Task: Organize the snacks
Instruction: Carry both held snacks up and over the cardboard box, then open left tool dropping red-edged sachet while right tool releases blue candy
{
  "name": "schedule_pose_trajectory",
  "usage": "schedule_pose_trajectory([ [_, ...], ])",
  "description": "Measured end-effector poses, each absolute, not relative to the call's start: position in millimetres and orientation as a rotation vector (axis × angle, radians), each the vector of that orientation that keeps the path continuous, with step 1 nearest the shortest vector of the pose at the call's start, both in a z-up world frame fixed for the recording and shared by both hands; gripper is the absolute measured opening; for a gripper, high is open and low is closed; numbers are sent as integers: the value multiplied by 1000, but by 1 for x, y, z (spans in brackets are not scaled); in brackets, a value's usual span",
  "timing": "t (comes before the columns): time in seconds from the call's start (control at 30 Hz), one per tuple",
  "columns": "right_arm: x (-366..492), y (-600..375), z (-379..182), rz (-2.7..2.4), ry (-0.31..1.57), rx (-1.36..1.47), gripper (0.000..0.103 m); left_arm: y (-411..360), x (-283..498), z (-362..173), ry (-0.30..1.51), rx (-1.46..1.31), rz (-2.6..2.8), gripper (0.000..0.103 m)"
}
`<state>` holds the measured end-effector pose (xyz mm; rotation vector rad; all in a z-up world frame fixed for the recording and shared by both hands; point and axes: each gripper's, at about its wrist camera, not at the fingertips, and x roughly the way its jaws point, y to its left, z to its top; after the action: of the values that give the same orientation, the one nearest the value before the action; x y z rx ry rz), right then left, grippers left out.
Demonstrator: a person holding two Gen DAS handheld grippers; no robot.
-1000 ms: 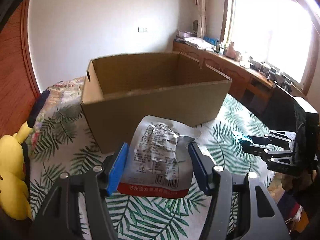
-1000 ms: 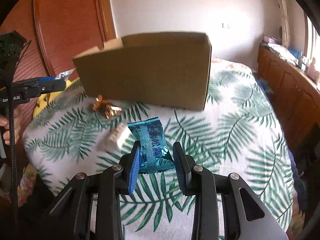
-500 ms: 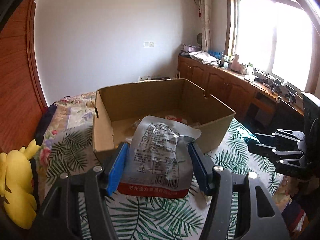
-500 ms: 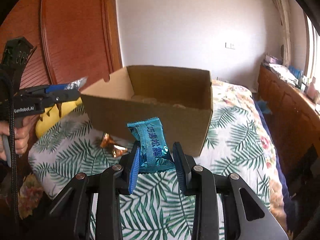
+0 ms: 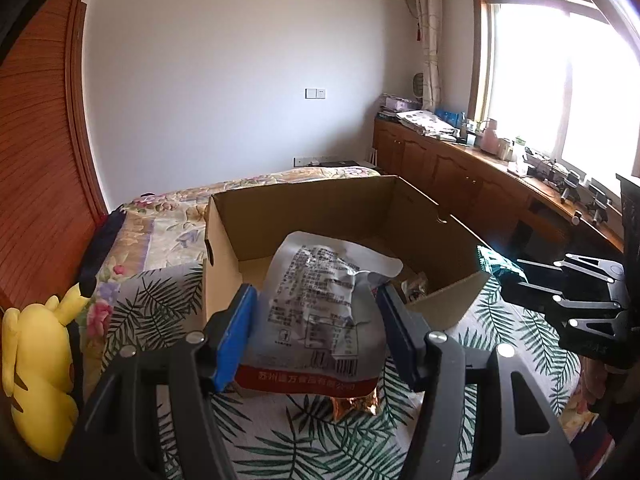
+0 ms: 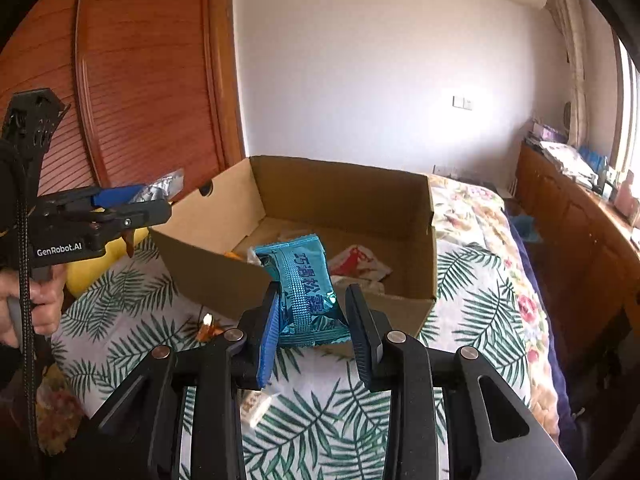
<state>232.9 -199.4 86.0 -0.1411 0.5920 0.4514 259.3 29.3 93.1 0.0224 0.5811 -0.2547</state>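
- The cardboard box (image 5: 344, 220) sits open on the bed (image 6: 472, 288), over the palm-leaf cover, and it lies straight ahead of and below both grippers; a few wrappers already lie on its floor.
- The left gripper (image 5: 316, 332) pinches the silver foil pouch (image 5: 320, 304) by its side edges, its blue pads pressed against the pack. The pouch stands on end, long axis pointing forward at the box, crumpled, dense print on its back and a red band along the bottom edge.
- That pouch hangs just short of the box's near wall, its top edge overlapping the opening in the left view. My call: the left hand looks slightly nearer to a drop.
- The right gripper (image 6: 312, 320) clamps the small teal packet (image 6: 306, 288), jaws narrow around its lower half. The packet is upright, shiny, puffed, with blue characters running down its front, and it hovers at the near corner of the box.
- Left behind on the cover: a gold-foil candy (image 6: 208, 330) near the box wall and a pale wrapped sweet (image 6: 256, 406) under the right gripper.
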Motion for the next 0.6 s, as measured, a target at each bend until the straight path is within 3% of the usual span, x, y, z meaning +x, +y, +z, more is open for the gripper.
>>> schedule_pose_trajectory([
  [0.6,281,-177,73,386,662,-224,31,18,307,68,673,-39,-219,62],
])
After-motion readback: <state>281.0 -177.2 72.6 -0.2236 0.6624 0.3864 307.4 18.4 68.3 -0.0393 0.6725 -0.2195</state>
